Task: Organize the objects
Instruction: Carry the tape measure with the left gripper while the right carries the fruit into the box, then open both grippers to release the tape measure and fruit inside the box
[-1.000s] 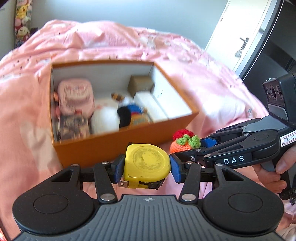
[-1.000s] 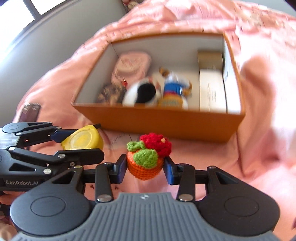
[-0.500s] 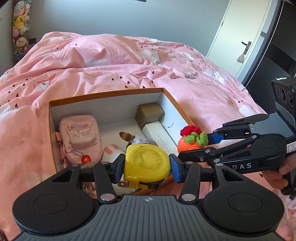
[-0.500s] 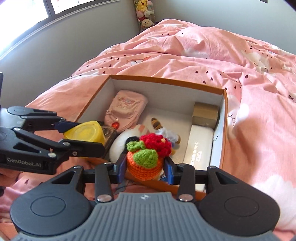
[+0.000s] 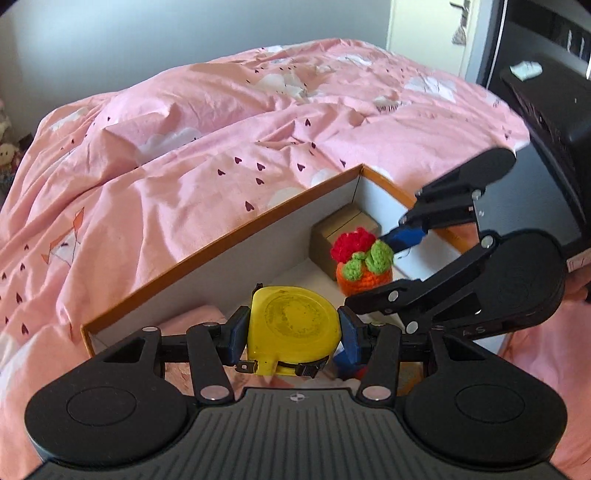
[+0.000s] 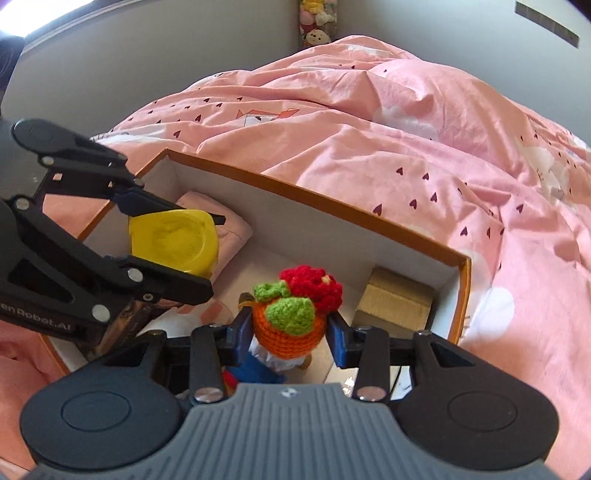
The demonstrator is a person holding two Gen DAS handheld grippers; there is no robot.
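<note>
My left gripper (image 5: pixel 293 334) is shut on a yellow tape measure (image 5: pixel 293 325), held over the open orange box (image 5: pixel 221 247). My right gripper (image 6: pixel 290 332) is shut on a crocheted orange toy (image 6: pixel 295 317) with green leaves and a red top, also above the box (image 6: pixel 332 206). In the left wrist view the crocheted toy (image 5: pixel 364 264) hangs to the right, between the other gripper's fingers. From the right wrist the tape measure (image 6: pixel 173 240) shows at the left, over a pink pouch (image 6: pixel 229 225). A brown cardboard cube (image 6: pixel 395 302) sits in the box's far right corner.
The box lies on a bed under a rumpled pink duvet (image 5: pixel 221 129). Inside it lie a plush in blue and white (image 6: pixel 266 365) and a dark patterned item (image 6: pixel 125 328). Plush toys (image 6: pixel 317 22) stand by the wall; a door (image 5: pixel 436 33) and dark furniture (image 5: pixel 554 92) are right.
Both grippers have moved forward from in front of the box to above its inside, still holding the tape measure and the crocheted toy. Both views have rolled.
</note>
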